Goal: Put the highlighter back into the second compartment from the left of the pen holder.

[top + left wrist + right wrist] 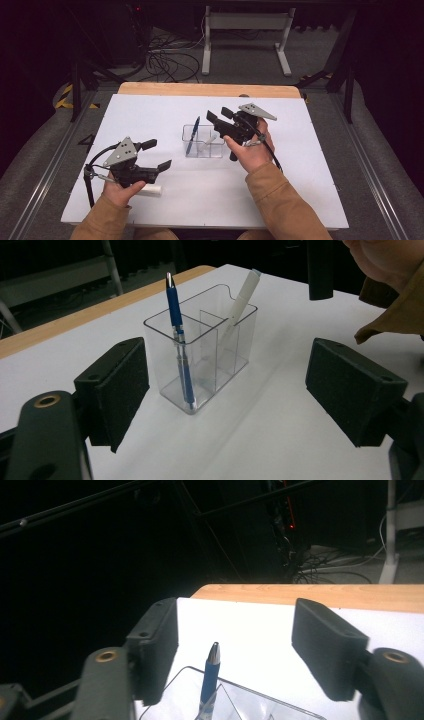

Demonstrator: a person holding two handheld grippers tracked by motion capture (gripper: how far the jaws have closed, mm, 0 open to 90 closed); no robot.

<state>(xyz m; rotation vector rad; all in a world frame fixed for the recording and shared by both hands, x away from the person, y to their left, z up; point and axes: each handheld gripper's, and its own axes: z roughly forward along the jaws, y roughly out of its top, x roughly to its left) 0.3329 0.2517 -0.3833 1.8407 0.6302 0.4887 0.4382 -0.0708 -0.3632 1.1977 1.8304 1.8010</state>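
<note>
Nearest us, our left gripper gapes empty; at its two o'clock, our right gripper stands parted above the clear holder with its blue pen.

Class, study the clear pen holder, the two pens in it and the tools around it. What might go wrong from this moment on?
1. The right tool hangs open close above the clear pen holder; a careless move might knock the light holder over.
2. The white pen leans tilted against the rim and may tip out.
3. The left tool sits over a white pen on the table, which may roll away if nudged.
</note>
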